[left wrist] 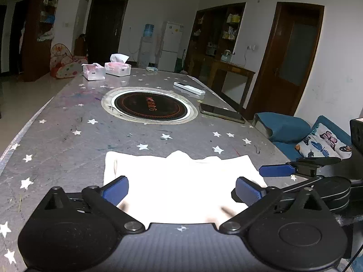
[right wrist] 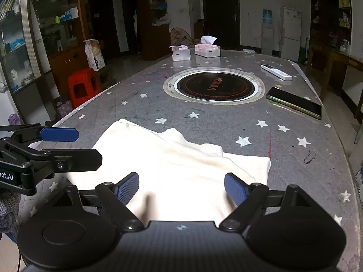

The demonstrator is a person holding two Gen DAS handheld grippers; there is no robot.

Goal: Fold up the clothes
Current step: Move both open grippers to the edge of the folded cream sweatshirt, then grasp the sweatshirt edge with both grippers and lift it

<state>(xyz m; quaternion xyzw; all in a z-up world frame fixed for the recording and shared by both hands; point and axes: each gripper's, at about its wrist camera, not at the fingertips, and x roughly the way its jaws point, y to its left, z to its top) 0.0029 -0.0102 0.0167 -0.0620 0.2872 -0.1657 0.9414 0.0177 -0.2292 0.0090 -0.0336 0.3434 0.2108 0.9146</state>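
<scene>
White folded cotton garment (left wrist: 181, 181), flat on grey star-printed counter (left wrist: 68, 140); left gripper (left wrist: 181, 190) and right gripper (right wrist: 181, 190) at 6 o'clock, jaws spread

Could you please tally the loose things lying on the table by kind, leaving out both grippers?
White garment: 1
Tissue boxes: 2
Remote control: 1
Phone: 1
Small crumpled item at the far edge, too small to identify: 1
Total: 6
</scene>
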